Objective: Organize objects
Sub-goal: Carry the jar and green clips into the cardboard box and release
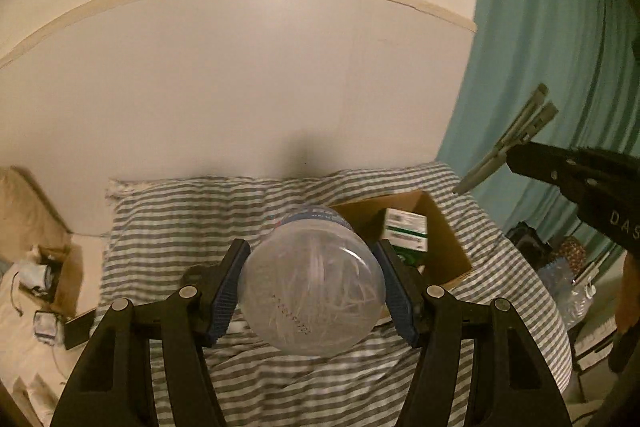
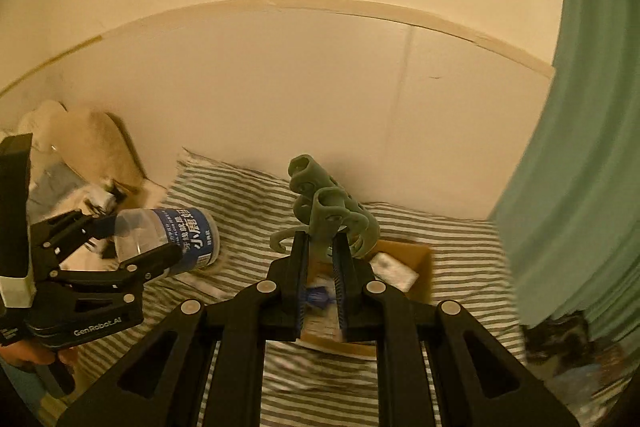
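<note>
My left gripper [image 1: 314, 287] is shut on a clear plastic jar [image 1: 312, 291] with a blue label, held bottom toward the camera above the striped bed. It also shows in the right wrist view [image 2: 168, 239], gripped at the left. My right gripper [image 2: 320, 263] is shut on a grey-green hooked plastic clip item [image 2: 328, 211], held above an open cardboard box [image 2: 420, 259]. In the left wrist view that item [image 1: 516, 131] sticks up from the right gripper at the right, above the box [image 1: 444, 239].
The box holds a green-and-white carton [image 1: 404, 229] and small items. A striped sheet [image 1: 180, 223] covers the bed against a cream wall. A teal curtain [image 1: 540, 47] hangs at the right. Clutter and a second box [image 1: 60, 275] lie at the left.
</note>
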Motion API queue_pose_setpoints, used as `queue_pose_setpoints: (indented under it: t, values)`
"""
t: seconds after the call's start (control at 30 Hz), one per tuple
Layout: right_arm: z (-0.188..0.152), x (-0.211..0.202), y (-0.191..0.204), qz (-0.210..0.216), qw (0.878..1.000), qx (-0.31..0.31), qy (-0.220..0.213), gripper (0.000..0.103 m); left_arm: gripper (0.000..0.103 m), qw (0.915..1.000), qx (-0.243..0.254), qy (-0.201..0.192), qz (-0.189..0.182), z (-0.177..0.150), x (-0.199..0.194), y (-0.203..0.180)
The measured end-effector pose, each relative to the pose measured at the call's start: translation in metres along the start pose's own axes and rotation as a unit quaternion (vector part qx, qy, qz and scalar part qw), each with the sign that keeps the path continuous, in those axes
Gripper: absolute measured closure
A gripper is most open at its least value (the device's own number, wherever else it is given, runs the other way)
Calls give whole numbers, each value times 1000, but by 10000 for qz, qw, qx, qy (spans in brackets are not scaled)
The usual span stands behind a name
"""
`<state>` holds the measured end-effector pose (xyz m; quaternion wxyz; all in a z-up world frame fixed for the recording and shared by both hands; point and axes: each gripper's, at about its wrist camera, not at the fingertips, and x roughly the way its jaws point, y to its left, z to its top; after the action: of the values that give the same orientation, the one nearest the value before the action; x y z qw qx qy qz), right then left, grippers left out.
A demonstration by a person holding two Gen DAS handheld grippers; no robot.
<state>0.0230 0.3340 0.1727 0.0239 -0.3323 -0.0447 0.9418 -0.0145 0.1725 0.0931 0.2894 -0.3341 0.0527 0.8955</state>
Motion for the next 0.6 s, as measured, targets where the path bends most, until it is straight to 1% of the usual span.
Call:
queue_pose_setpoints:
  t: [0.1, 0.2, 0.3, 0.43, 0.6]
  values:
    - [-1, 10, -24, -88, 9998, -34, 171, 91, 38, 9999, 105, 109, -65, 0, 21, -18]
    - [-9, 29, -47, 22, 9993, 93, 363, 91, 38, 9993, 184, 303, -131, -4, 48, -36]
    - [-22, 57, -67, 157, 9972, 277, 680, 91, 38, 9985, 230, 463, -176, -11, 75, -49]
    - [-45, 98, -86, 47, 9928, 255, 1166, 91, 38, 9971, 245, 688, -223, -18, 110, -62]
    - [-71, 138, -109, 81, 9849, 551, 1641, 91, 38, 9954, 331, 869, -228, -23, 140, -75]
